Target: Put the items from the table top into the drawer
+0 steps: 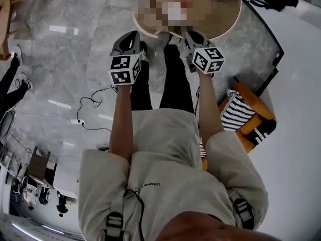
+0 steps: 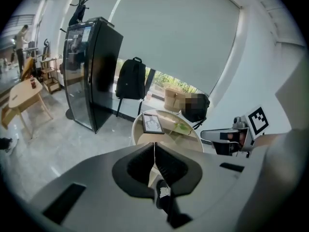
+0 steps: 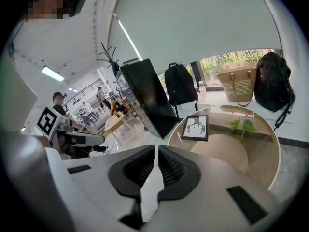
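Note:
A round wooden table point(image 1: 231, 23) stands ahead of me, partly under a mosaic patch in the head view. On it lie a black picture frame point(image 3: 195, 127) with an antler drawing and a green leafy sprig point(image 3: 243, 125). The frame point(image 2: 152, 123) and sprig point(image 2: 182, 127) also show on the table point(image 2: 190, 140) in the left gripper view. My left gripper point(image 1: 131, 38) and right gripper point(image 1: 193, 36) hang side by side just short of the table's near edge, above the floor. Both are shut and hold nothing. No drawer shows in any view.
A tall black cabinet point(image 2: 91, 71) and a black backpack point(image 2: 131, 79) stand left of and behind the table. A woven basket point(image 3: 236, 83) and another black backpack point(image 3: 273, 81) sit by the window. An orange chair with a striped cushion point(image 1: 246, 114) is at my right; cables point(image 1: 90, 104) lie on the floor.

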The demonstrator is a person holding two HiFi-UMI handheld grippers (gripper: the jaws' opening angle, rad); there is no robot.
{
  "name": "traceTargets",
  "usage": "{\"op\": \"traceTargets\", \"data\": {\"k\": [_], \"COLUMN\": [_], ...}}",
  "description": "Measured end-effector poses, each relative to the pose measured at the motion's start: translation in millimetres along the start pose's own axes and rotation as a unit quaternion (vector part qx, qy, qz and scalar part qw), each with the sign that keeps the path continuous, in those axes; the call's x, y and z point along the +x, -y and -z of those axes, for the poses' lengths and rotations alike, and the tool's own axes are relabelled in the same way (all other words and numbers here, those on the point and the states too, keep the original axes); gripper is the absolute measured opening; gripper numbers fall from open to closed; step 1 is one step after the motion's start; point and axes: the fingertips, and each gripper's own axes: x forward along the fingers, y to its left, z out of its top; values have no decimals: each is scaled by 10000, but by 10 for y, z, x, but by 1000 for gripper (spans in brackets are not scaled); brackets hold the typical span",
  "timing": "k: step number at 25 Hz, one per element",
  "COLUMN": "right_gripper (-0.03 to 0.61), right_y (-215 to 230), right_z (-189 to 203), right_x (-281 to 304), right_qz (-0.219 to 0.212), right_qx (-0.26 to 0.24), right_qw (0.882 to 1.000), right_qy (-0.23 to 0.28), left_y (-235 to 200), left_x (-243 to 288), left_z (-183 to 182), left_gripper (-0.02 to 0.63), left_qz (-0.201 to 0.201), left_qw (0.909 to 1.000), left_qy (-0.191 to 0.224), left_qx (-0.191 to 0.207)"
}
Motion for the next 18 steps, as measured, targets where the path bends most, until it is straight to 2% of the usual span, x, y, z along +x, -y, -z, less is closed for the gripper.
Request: {"op": "traceTargets", "data": {"k": [6,8,13,14,16,18], "right_gripper": [38,38,41,54,167,226], "right_y": [515,693,1013,1050,1104,1166], "right_z": [527,628,798,830,914,1022], "right_x": [733,954,1462,1551,1703,1825], "right_qz": [-31,16,51,47,13,60], "right_qx": [-389,-568,-653,-720,-865,-1009], "right_qw": [9961,9941,9920,9911,9882,9845], "right_qy": [-786,-921,-1075,-1119,-1267,-1432], "left_y": [-165,-219,-438,-482,-542,-590], "left_x": [642,842,1262,1320,1406,1464], "left_z": [505,609,982,1053,1169,1266], "left_gripper": [21,21,21,21,21,21], "left_qz": [-31,-18,-188,-209,-212,-206], "left_qw": [9994,9993,9987,9984,9980,9981], "left_qy": [-274,-287,-340,-346,-342,-344], "left_qx": [-224,-243,-341,-401,-483,-478]}}
